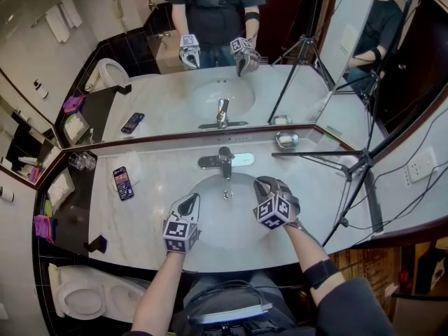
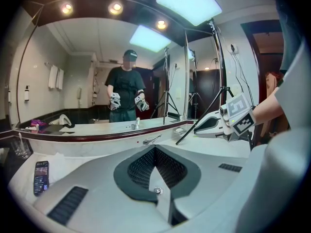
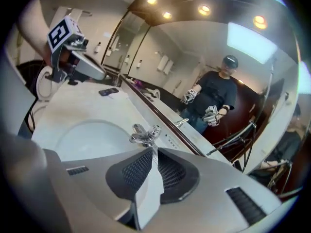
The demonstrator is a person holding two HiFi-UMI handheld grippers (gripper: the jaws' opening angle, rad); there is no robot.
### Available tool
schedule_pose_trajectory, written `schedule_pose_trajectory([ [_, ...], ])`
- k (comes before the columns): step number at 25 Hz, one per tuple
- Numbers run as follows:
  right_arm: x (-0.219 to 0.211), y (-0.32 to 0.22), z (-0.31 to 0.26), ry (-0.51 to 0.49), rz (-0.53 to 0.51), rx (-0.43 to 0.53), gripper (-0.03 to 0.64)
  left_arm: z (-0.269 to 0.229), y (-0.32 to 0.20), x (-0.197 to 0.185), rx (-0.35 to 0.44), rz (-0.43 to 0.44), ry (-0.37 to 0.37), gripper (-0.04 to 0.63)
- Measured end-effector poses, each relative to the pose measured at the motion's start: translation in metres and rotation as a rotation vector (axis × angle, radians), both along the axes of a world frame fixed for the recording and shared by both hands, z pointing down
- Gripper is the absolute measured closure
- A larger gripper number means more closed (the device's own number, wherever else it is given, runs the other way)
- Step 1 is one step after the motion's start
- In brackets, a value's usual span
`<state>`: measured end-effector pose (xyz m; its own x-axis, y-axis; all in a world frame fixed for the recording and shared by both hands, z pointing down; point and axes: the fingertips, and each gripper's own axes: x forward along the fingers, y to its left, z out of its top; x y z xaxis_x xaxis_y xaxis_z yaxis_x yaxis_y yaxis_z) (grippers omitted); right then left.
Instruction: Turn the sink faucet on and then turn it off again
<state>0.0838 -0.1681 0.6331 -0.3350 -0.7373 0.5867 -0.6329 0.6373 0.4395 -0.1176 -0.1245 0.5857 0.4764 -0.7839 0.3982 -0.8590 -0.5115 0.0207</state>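
Observation:
The chrome faucet (image 1: 224,161) stands at the back of the white basin (image 1: 224,224), its lever pointing forward; I see no water running. My right gripper (image 1: 264,183) hovers over the basin's right side, just in front and right of the faucet, rolled over, its jaws a crack apart with nothing between them. In the right gripper view the faucet (image 3: 145,135) sits just beyond the jaw tips (image 3: 155,150), apart from them. My left gripper (image 1: 190,200) hangs over the basin's left side, shut and empty, and in its own view (image 2: 155,148) points toward the faucet (image 2: 151,140).
A phone (image 1: 123,183) lies on the marble counter at left, with drinking glasses (image 1: 82,161) behind it. A soap dish (image 1: 285,140) sits at the back right. A black tripod (image 1: 353,166) reaches across the counter's right end. The mirror rises right behind the faucet. A toilet (image 1: 91,296) stands lower left.

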Motion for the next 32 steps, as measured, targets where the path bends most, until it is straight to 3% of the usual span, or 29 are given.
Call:
schedule_pose_trajectory([
  [6,-0.028,-0.049,0.01,0.215,-0.183,0.057,0.471,0.008,-0.011,0.005,-0.019,0.012,-0.018,0.595],
  [13,-0.048,-0.086,0.023,0.349,-0.285,0.07,0.434,0.006,-0.026,0.012,-0.019,0.037,-0.027,0.595],
  [23,-0.08,-0.11,0.05,0.482,-0.457,0.082,0.434,0.011,-0.036,0.011,-0.03,0.032,-0.032,0.595],
  [32,-0.087,-0.114,0.067,0.531,-0.517,0.086,0.503,0.024,-0.033,0.0,-0.05,0.006,-0.046,0.595],
])
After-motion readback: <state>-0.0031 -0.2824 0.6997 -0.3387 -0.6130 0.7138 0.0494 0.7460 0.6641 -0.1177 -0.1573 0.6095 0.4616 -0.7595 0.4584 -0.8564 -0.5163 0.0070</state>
